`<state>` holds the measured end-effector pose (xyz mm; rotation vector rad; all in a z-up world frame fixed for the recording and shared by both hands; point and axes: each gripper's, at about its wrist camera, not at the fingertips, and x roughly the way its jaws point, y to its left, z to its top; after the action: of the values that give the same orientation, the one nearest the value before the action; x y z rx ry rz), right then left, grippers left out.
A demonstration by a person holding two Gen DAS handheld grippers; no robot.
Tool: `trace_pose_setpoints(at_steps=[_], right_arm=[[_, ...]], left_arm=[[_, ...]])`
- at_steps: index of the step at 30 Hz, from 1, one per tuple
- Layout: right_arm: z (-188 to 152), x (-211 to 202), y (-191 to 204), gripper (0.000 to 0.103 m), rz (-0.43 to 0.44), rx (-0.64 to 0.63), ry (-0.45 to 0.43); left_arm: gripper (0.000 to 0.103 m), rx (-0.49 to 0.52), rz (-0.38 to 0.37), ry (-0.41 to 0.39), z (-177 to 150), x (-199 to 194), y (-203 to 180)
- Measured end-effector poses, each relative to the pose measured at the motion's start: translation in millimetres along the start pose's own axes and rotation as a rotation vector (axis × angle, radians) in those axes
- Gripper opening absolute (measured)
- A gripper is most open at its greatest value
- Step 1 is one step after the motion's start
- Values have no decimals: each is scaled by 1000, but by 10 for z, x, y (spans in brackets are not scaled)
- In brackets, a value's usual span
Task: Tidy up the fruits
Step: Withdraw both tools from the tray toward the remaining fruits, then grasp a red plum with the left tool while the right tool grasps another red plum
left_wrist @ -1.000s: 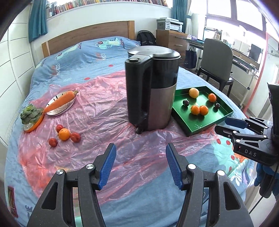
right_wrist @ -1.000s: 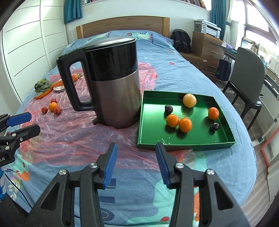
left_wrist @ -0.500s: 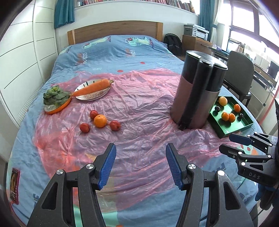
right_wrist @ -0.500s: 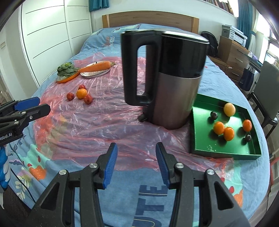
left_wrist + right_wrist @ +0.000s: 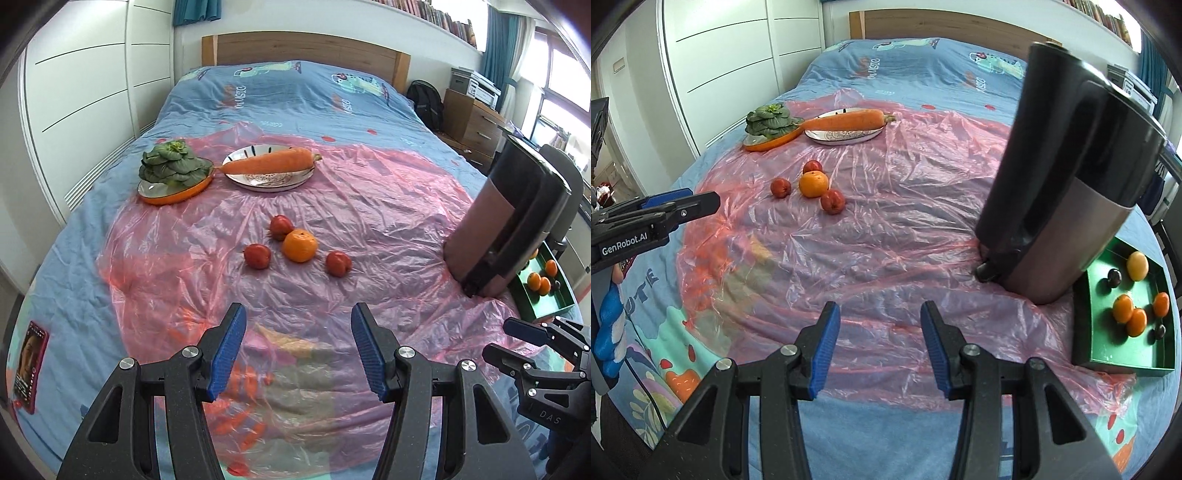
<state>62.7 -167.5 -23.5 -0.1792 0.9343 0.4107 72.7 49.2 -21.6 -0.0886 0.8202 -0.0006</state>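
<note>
left gripper (image 5: pixel 297 347): jaws wide apart, empty, above the pink sheet (image 5: pixel 369 206) | right gripper (image 5: pixel 880 345): spread, empty | orange (image 5: pixel 299 245) plus three red fruits at left gripper's 12 o'clock | green tray (image 5: pixel 1087 332) of fruit at right gripper's 3 o'clock, beside kettle (image 5: pixel 1067 192)

An orange (image 5: pixel 299 245) and three red fruits (image 5: pixel 257 255) lie clustered on pink plastic; others sit in the green tray (image 5: pixel 1087 332).

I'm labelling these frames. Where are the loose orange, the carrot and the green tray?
orange (image 5: pixel 300 245): left wrist view, middle of its peel.
carrot (image 5: pixel 269 161): left wrist view, middle of its body.
green tray (image 5: pixel 1090 325): right wrist view, bare floor near its left wall.
</note>
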Motion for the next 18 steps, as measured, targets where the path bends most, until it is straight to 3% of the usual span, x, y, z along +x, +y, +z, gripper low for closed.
trace_pose_setpoints(at_steps=[9,18], right_arm=[[318,433,237,77,39,-19,3],[661,905,390,77,84,-33,-14]], left_arm=[[53,-95,24,18,63,387,490],[53,-147,-8,28,111,729,718]])
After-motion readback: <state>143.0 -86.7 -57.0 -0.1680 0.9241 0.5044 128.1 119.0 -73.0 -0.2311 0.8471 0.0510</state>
